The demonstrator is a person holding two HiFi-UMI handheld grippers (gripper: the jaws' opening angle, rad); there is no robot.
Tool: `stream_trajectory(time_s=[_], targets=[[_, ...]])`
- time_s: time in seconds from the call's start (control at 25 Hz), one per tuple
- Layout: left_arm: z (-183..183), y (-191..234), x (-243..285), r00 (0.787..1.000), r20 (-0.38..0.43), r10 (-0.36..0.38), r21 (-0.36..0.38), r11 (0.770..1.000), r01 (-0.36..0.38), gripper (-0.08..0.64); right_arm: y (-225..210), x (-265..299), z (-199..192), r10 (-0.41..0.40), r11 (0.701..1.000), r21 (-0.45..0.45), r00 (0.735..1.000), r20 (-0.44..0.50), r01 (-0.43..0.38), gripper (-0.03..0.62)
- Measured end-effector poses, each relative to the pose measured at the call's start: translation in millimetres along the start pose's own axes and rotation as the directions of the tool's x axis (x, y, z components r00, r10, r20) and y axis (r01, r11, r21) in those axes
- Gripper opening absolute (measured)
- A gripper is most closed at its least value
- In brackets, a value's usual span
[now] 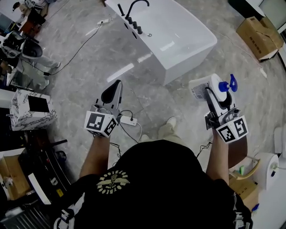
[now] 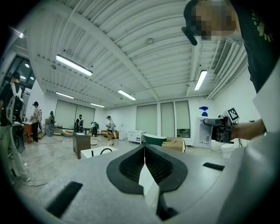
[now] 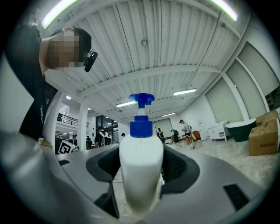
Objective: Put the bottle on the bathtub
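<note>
A white bottle [image 1: 206, 86] with a blue pump top is clamped in my right gripper [image 1: 216, 99], held above the floor to the right of the bathtub. In the right gripper view the bottle [image 3: 141, 168] stands upright between the black pads [image 3: 179, 168]. The white bathtub [image 1: 183, 33] with a black faucet [image 1: 134, 9] lies ahead at the top centre of the head view. My left gripper [image 1: 112, 90] is shut with nothing in it, jaws pressed together [image 2: 144, 162]. It hovers over the floor, left of the tub's near end. The bottle [image 2: 204, 129] also shows far right in the left gripper view.
A white power strip [image 1: 128, 120] with cables lies on the marble floor by my feet. Cardboard boxes [image 1: 258, 36] sit at the right, a marble-patterned box [image 1: 32, 108] at the left, a toilet [image 1: 270, 167] at the lower right. Several people stand far off.
</note>
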State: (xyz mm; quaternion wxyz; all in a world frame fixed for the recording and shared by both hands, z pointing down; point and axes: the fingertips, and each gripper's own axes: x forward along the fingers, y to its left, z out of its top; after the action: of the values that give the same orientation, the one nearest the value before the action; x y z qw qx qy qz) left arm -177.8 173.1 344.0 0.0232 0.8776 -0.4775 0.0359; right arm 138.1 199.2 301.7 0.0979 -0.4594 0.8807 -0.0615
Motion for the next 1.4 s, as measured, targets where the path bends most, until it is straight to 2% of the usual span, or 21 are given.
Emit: stream_trajectory(time_s=[0.2, 0.36, 0.52, 0.84, 1.08, 1.4], targets=[[1, -14, 51, 1.0, 0.016, -0.017, -0.033, 0.999, 0.018, 0.011, -38, -1, -6, -0.008, 1.0, 0.008, 1.0, -0.027, 0.008, 0.272], [9, -28, 85, 0.999, 0.027, -0.031, -0.015, 0.999, 0.031, 0.011, -70, -1, -2, -0.01, 1.0, 0.003, 0.999, -0.032, 0.011, 0.272], [20, -32, 107, 1.0, 0.029, -0.01, 0.002, 1.0, 0.01, 0.011, -100, 6, 7, 0.001, 1.0, 0.011, 1.0, -0.02, -0.001, 0.272], [44, -23, 118, 0.993, 0.06, 0.101, 0.031, 0.994, -0.103, 0.01, -133, 31, 12, 0.091, 0.995, 0.036, 0.996, -0.016, -0.091, 0.272], [35, -14, 111, 0.987, 0.029, 0.155, 0.018, 0.988, -0.156, 0.011, -147, 50, 15, 0.124, 0.991, 0.054, 0.992, -0.022, -0.122, 0.272], [18, 27, 117, 0.982, 0.0, 0.19, -0.017, 0.982, -0.19, 0.011, -153, 97, 5, 0.139, 0.989, 0.064, 0.989, -0.047, -0.136, 0.272]])
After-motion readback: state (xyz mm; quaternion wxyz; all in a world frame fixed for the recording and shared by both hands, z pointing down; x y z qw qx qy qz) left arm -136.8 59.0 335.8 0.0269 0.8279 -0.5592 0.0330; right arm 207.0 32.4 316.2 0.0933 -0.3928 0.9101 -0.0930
